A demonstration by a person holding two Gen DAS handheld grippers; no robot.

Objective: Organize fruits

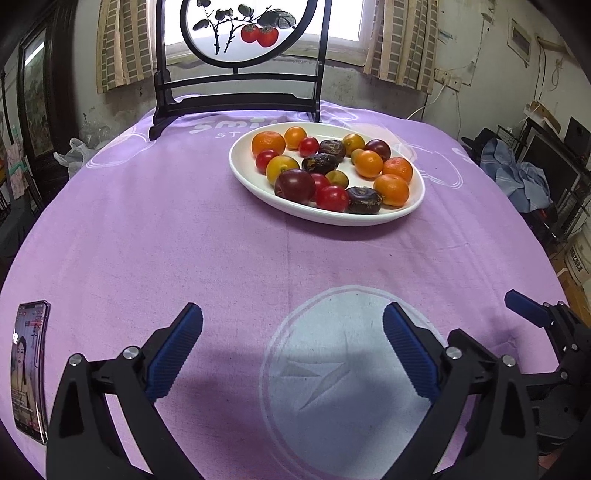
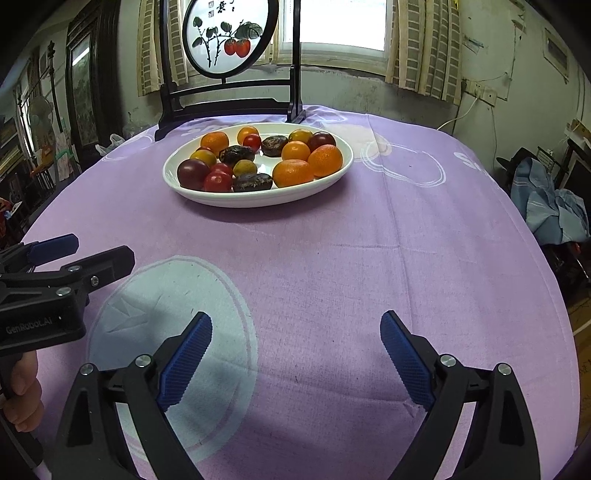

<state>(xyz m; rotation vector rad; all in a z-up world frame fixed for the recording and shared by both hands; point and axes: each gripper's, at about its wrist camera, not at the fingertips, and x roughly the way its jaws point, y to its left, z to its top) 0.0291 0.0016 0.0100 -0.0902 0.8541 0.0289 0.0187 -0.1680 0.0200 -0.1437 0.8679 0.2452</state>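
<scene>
A white oval plate sits at the far middle of the purple tablecloth and also shows in the right wrist view. It holds several fruits: oranges, red tomatoes, dark plums and dark brown wrinkled fruits. My left gripper is open and empty, low over the near cloth, well short of the plate. My right gripper is open and empty, to the right of the left one. Each shows in the other's view: the right gripper, the left gripper.
A dark wooden stand with a round painted screen stands behind the plate. A phone lies at the near left table edge. A pale round logo is printed on the cloth under the grippers. Clutter and blue cloth sit off the table's right.
</scene>
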